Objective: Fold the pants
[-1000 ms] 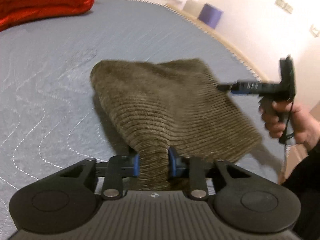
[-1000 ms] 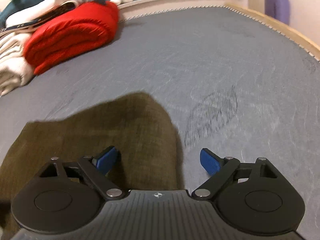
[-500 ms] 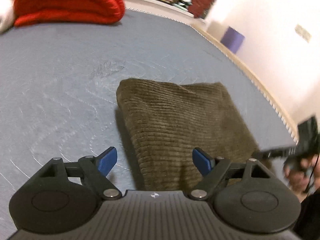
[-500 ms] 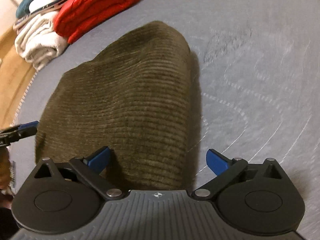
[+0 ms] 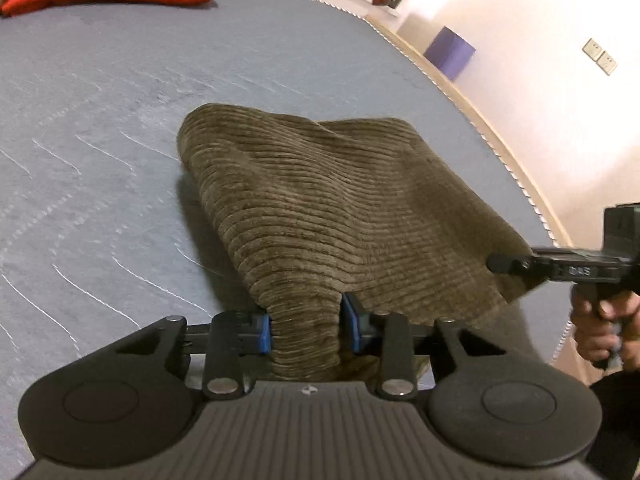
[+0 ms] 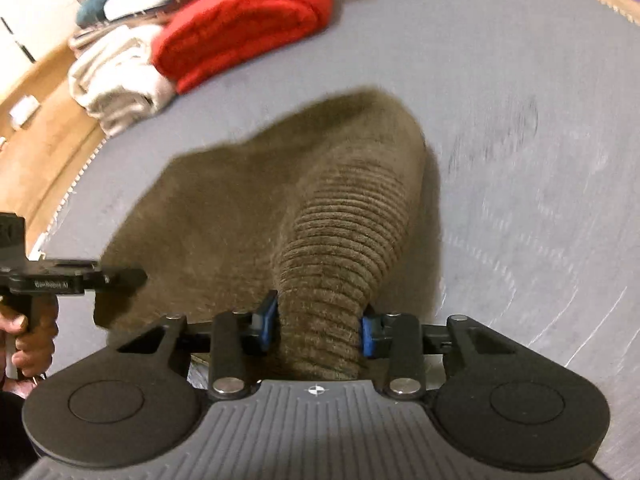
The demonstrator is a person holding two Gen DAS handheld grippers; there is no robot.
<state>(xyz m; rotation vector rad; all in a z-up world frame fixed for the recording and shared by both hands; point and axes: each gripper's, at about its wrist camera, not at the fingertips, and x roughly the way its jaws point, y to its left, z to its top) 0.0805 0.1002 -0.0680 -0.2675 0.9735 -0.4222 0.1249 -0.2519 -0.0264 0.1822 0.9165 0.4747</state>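
Observation:
The olive-brown corduroy pants (image 5: 336, 208) lie folded into a thick pad on the grey quilted bed (image 5: 100, 128). My left gripper (image 5: 306, 328) is shut on a bunched near corner of the pants, which rises off the bed. My right gripper (image 6: 318, 328) is shut on another near corner of the pants (image 6: 320, 216), lifted into a ridge. The right gripper also shows at the right edge of the left wrist view (image 5: 496, 263), at the pants' edge. The left gripper shows at the left of the right wrist view (image 6: 138, 276).
A rolled red blanket (image 6: 244, 28) and white and teal folded cloths (image 6: 116, 76) sit at the far end of the bed. The bed's corded edge (image 5: 500, 152) runs along a wooden frame by a white wall. A purple box (image 5: 450, 54) stands beyond it.
Half a second ago both grippers were open over the flat pants. Now both have closed on near corners and lifted them off the bed.

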